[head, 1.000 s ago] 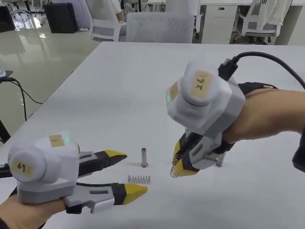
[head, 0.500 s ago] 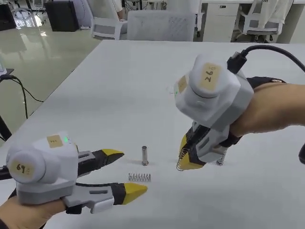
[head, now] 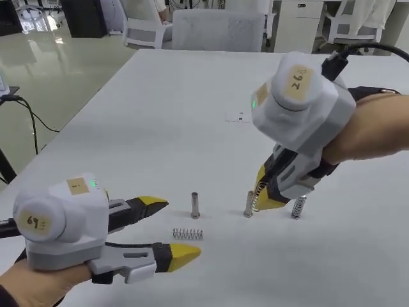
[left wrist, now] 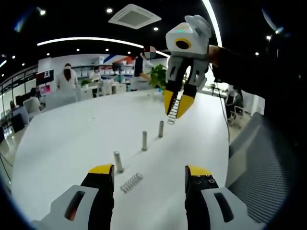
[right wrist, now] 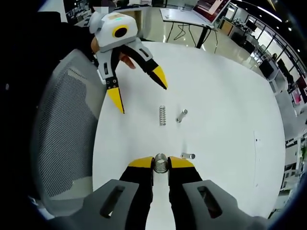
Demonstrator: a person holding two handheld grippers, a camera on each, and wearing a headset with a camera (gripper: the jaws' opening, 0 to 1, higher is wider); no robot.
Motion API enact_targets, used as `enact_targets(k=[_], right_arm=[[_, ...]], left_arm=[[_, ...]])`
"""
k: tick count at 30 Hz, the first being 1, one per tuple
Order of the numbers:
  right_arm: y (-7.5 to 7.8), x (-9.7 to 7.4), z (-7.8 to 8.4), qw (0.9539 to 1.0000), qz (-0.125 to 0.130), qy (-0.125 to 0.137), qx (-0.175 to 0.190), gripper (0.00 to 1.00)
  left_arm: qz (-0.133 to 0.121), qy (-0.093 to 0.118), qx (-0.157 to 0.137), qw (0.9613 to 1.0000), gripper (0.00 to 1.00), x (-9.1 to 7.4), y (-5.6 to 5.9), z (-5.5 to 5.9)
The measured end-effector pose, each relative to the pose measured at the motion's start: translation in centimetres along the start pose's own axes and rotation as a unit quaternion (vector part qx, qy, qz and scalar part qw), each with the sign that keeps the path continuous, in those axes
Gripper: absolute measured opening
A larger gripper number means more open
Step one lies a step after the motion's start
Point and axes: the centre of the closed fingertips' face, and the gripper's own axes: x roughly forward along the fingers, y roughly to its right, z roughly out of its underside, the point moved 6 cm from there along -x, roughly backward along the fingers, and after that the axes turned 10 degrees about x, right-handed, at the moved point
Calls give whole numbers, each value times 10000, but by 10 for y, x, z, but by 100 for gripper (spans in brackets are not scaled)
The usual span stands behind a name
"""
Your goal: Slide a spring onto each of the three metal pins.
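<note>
Step two of three, I judge: right gripper clamps a spring just beside the bare middle pin toward the worktop's near edge, needing its bore aligned over the pin tip, then lowered; left gripper sits open-jawed by the loose spring.

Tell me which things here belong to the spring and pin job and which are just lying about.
Part of the job: bare pin, second bare pin, pin already wearing a spring, loose spring, held spring in the shut right gripper, open left gripper.
Just lying about: small white tag on the table, office chairs beyond it.
</note>
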Motion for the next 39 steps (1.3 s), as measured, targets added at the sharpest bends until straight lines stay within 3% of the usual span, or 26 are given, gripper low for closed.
enact_targets(k=[9,27,39], right_arm=[[12,0,3,9999,95,-23,87,8],[42,19,8,9990,360,-184,182,8],[52,32,7,9988,405,-218,193,8]], left_arm=[[11,-13,-4,10000,55,1,1,0],[44,-59,-37,10000,54,3,3,3],[58,-95,-54,9999,54,4,3,6]])
